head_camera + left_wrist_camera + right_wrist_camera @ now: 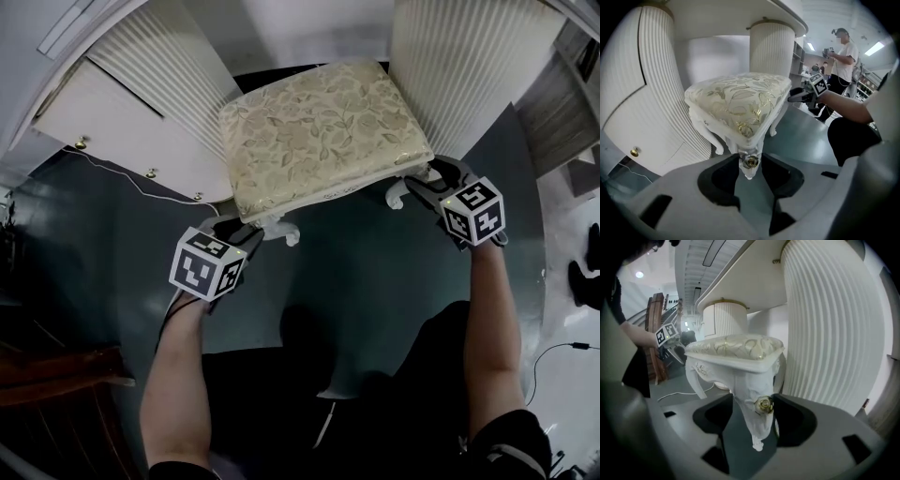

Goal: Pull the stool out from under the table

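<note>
The stool [323, 131] has a cream floral seat and white carved legs; it stands on the dark floor between the white fluted pedestals [459, 66] of the table. My left gripper [248, 228] is at its front left leg [284, 232]. In the left gripper view the jaws of the left gripper [750, 161] are shut on that leg [750, 161] at its gold rosette. My right gripper [419, 186] is at the front right leg [396, 195]. In the right gripper view that leg [752, 399] fills the gap of the right gripper [754, 413], whose pads stand close beside it, open.
A white cabinet front with brass knobs [82, 142] is left of the stool, and a thin cable [112, 173] lies on the floor by it. Dark wooden furniture [56, 375] is at the lower left. A person [843, 51] stands far behind. Shoes [586, 272] lie at the right.
</note>
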A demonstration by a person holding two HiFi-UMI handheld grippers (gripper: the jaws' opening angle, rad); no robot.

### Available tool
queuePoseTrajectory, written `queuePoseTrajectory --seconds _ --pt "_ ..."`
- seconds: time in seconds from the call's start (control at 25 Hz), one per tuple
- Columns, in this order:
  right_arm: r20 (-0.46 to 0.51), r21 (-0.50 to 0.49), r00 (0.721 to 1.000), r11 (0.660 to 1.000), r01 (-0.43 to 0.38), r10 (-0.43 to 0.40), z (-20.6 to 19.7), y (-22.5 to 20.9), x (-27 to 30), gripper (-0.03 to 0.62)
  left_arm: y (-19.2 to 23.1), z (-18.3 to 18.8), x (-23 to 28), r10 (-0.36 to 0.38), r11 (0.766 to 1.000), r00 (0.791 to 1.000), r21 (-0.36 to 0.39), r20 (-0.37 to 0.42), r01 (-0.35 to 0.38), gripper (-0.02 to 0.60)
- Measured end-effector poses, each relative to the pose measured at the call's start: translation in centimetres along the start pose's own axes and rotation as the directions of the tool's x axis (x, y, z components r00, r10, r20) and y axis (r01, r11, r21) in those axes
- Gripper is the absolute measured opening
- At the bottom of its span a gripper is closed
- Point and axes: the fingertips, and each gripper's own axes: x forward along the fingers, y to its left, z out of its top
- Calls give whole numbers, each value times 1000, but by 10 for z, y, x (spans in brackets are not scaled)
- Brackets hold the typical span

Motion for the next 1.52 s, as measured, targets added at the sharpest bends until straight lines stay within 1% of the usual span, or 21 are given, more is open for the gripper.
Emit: queuePoseTrajectory --seconds 0.04,0.12,0.24,0.28,0.36,0.44,0.52,0.6,0.72,0.8,0.88,0.96,1.08,1.12,1.16,1.24,1.32,1.4,1.48,1.52 --pt "-6 7 1000 1000 16 -16 -1 2 3 281 1 -1 0 -13 1000 1000 21 -3 13 155" --pt "-12 9 1000 1000 21 -21 -2 4 7 277 3 -2 0 -13 999 1000 40 -10 13 167" --pt "-42 3 999 1000 -9 9 -4 2 6 266 1 -1 0 1 1000 1000 7 -25 0 166" --pt "-55 0 998 999 -35 35 -5 2 4 260 1 -1 0 10 1000 999 -12 -36 -10 164" --pt "-72 5 991 993 -117 117 -5 2 0 241 2 0 -1 30 998 998 -59 -62 -34 153" --pt "-91 24 972 976 -217 218 -4 1 -3 216 3 2 -4 40 993 995 -108 -94 -50 156" --pt "-132 39 947 956 -290 293 -4 0 -4 199 0 2 -10 35 988 991 -142 -129 -53 156" --pt "-169 40 933 949 -314 316 -5 -1 -5 199 -5 3 -12 33 987 988 -152 -151 -56 153" --pt "-170 24 934 949 -315 315 -2 -7 1 210 -7 5 -8 68 984 986 -152 -153 -92 158" --pt "-177 20 927 943 -332 330 -1 -6 0 210 -7 4 -7 87 982 982 -151 -166 -113 153" --pt "-204 25 912 933 -360 357 -4 -2 -3 215 -6 2 -7 78 984 979 -146 -187 -106 153" --pt "-244 18 888 917 -399 391 -5 -1 -7 216 -5 2 -7 50 984 981 -160 -189 -81 150" --pt "-310 -29 846 885 -465 434 -7 -1 -10 218 -2 3 -8 12 981 985 -187 -174 -45 135" --pt "-326 -46 836 876 -481 442 -7 -1 -11 225 -1 4 -9 7 983 986 -182 -169 -38 135" --pt "-331 -62 832 869 -490 445 -5 -1 -12 232 0 6 -10 7 985 987 -169 -163 -35 132" --pt "-305 -84 841 867 -491 447 7 -2 -15 235 5 14 -13 20 992 988 -121 -154 -39 146" --pt "-258 -94 854 868 -488 452 24 -1 -15 265 7 22 -15 44 997 987 -57 -153 -53 209" --pt "-241 -122 864 869 -480 443 35 2 -11 300 7 26 -14 58 998 985 -7 -164 -60 258" --pt "-260 -168 874 873 -459 410 37 2 -4 303 6 24 -11 65 998 982 18 -176 -63 258" --pt "-275 -184 878 875 -448 392 36 2 -2 325 6 23 -10 65 998 982 17 -179 -62 258"
